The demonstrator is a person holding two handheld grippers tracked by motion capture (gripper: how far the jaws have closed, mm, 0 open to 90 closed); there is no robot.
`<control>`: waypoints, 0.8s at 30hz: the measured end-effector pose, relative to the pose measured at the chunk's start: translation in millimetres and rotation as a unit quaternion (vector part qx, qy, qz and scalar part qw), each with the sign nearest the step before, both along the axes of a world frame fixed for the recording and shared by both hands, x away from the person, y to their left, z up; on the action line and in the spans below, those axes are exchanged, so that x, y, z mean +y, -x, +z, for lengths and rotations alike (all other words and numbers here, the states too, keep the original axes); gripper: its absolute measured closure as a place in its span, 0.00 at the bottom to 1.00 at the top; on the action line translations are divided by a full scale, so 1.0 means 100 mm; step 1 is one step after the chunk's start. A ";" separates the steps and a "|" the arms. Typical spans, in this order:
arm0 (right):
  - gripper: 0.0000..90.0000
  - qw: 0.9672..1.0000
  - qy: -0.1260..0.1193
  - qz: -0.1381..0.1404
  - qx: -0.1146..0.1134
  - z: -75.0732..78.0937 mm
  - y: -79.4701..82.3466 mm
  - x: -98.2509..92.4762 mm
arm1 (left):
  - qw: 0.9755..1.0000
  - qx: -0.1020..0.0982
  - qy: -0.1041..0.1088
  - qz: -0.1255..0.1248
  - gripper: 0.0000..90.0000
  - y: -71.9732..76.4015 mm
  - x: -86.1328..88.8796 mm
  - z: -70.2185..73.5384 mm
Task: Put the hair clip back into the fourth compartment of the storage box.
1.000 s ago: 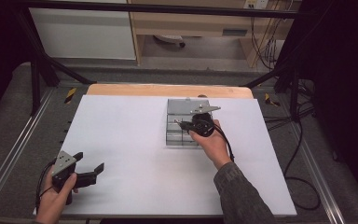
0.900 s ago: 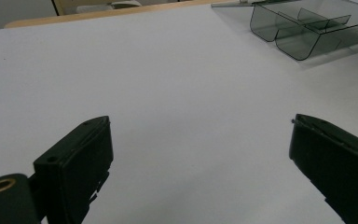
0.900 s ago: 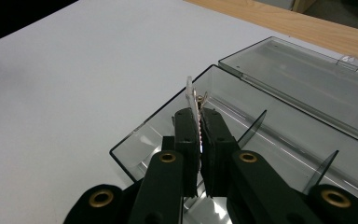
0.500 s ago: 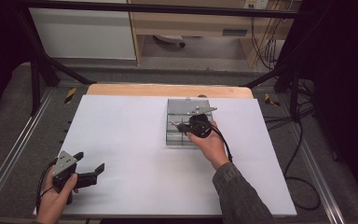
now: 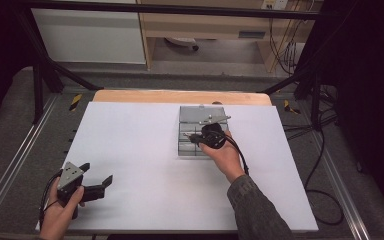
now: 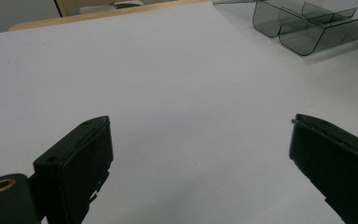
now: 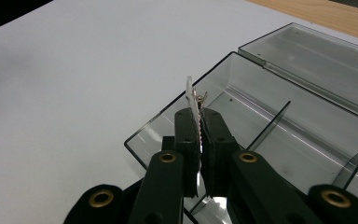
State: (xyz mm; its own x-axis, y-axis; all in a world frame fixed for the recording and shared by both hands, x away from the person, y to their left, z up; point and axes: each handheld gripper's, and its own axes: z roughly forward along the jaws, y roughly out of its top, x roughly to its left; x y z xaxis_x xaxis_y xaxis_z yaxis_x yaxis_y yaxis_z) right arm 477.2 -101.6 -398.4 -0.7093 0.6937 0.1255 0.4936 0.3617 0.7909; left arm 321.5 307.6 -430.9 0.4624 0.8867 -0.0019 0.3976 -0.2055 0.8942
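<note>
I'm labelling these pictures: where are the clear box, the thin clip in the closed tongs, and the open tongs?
clear box (image 7: pixel 279 154): right gripper view, floor.
clip (image 7: pixel 189 88): right gripper view, tip above the tongs.
left tongs (image 6: pixel 200 154): left gripper view, midway between tips.

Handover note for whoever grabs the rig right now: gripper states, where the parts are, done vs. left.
Right gripper: shut on a small thin metal clip, held over the near-left compartment of the smoky clear plastic divided box.
Left gripper: open, holding nothing, over bare white table sheet at the near left.
Box lid is open, lying flat behind the box.
Done: clip gripped and brought above the box.
Left: probably lower it into the compartment and release; lid not yet closed.
</note>
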 end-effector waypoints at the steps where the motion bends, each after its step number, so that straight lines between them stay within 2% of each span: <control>1: 0.96 1.000 0.002 0.001 0.000 0.00 0.00 0.00 | 1.000 0.001 -0.002 -0.001 0.07 0.00 0.00 0.00; 14: 0.96 1.000 -0.002 0.000 0.010 -0.04 -0.02 0.03 | 1.000 0.002 -0.002 -0.002 0.07 0.00 -0.01 0.00; 17: 0.96 1.000 -0.010 0.002 0.010 -0.04 -0.02 0.04 | 1.000 0.002 0.000 -0.004 0.07 0.00 -0.02 0.00; 24: 0.96 1.000 -0.003 0.004 0.018 -0.08 -0.02 0.06 | 1.000 0.002 -0.001 -0.006 0.07 0.00 -0.02 0.00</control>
State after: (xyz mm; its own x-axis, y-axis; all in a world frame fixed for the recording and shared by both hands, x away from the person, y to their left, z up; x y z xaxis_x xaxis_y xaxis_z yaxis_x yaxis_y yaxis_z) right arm 479.6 -95.4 -406.4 -0.7096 0.6872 0.1554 0.5191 0.3608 0.7748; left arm 321.4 305.5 -430.8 0.4724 0.8814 -0.0024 0.3996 -0.2117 0.8919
